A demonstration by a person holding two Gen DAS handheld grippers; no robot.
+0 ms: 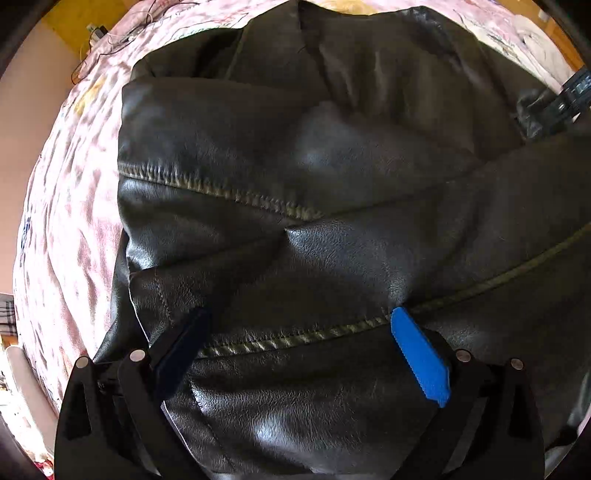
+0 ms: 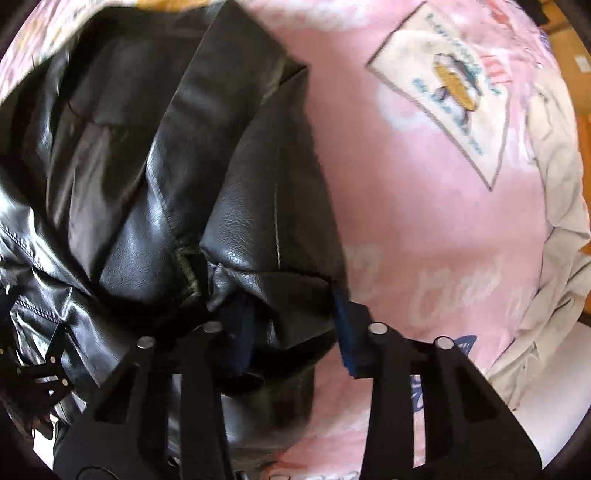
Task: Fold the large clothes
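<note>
A large black leather jacket (image 1: 295, 177) lies bunched on a pink bedspread (image 1: 74, 206). My left gripper (image 1: 295, 332) is open, its blue pads (image 1: 419, 354) spread wide over a stitched seam of the jacket, with leather lying between and under the fingers. In the right wrist view the jacket (image 2: 155, 177) fills the left half. My right gripper (image 2: 291, 314) is partly open with a fold of the jacket's edge between its blue pads (image 2: 345, 332); whether they pinch it I cannot tell.
The pink bedspread (image 2: 424, 229) carries a white printed patch (image 2: 450, 88). A pale crumpled cloth (image 2: 554, 236) lies along the bed's right edge. Cables (image 1: 122, 33) lie at the far left corner of the bed. A dark device (image 1: 569, 96) sits at the jacket's right.
</note>
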